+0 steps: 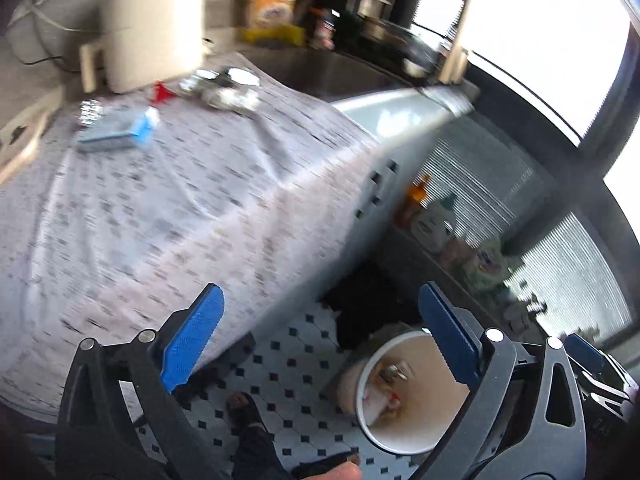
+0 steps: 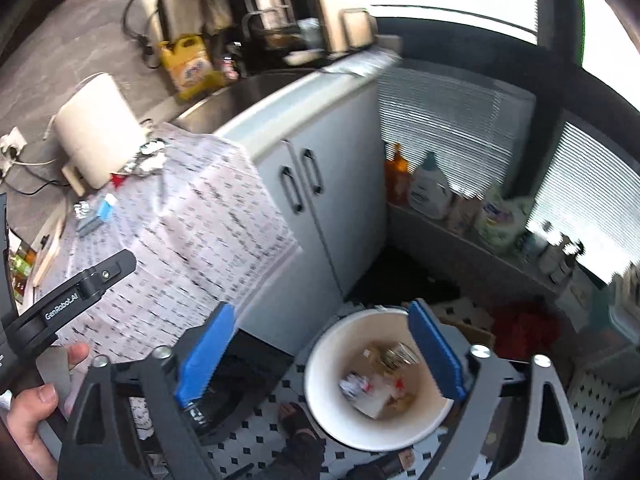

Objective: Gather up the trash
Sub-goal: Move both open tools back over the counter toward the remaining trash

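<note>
A kitchen corner with black-and-white tiled floor (image 2: 276,426). The right gripper (image 2: 320,354) hangs spread and empty above a white bin (image 2: 320,412) on the floor, with crumpled trash (image 2: 372,384) inside. The left gripper (image 1: 320,338) is also spread and empty, over the edge of a patterned cloth (image 1: 160,208). Only the left view clearly shows a blue box (image 1: 116,132) and foil (image 1: 224,88) lying on it; only the right view shows the cupboard doors (image 2: 316,216).

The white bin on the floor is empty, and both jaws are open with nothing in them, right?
Not quite. The white bin isn't empty: the right wrist view shows crumpled paper and other scraps at the bottom. The rest is right: the left gripper and the right gripper both have their jaws open with nothing between them.
</note>
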Tool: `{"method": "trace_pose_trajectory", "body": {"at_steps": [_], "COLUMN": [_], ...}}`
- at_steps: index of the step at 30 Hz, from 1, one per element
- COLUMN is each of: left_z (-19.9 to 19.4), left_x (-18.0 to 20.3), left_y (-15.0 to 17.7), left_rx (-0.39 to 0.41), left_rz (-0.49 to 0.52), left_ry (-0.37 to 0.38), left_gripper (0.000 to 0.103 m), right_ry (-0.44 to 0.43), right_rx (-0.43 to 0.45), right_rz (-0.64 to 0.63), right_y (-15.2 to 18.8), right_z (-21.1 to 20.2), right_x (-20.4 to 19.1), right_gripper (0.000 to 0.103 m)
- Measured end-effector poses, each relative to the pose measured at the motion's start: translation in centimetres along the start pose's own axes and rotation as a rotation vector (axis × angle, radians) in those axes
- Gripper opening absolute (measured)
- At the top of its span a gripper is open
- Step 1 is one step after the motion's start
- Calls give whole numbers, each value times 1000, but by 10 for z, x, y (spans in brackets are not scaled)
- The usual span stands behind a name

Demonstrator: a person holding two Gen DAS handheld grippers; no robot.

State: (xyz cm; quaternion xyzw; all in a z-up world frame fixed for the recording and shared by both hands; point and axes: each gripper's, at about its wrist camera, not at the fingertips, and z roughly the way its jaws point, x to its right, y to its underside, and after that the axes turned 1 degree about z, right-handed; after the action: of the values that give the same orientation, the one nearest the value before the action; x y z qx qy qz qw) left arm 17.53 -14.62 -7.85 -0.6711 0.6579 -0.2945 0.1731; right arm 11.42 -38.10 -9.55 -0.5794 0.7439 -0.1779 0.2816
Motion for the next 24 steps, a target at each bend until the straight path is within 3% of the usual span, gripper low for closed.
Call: {"method": "trace_pose_trajectory", "body": {"at_steps": [11, 24], "left_z": [-27, -32], "left_x": [-98, -186], "left_y": [-45, -93], "left_rx": [99, 182], "left_rz": [-117, -184], "left_ry": [-103, -159], "left_gripper": [97, 97], "right_ry": [-97, -155], "right_rx": [25, 73], "right_rz": [-97, -147], "right_y": [-37, -75], "right_z": [25, 55], "right_x": [-96, -190], "right_gripper": [95, 95]}}
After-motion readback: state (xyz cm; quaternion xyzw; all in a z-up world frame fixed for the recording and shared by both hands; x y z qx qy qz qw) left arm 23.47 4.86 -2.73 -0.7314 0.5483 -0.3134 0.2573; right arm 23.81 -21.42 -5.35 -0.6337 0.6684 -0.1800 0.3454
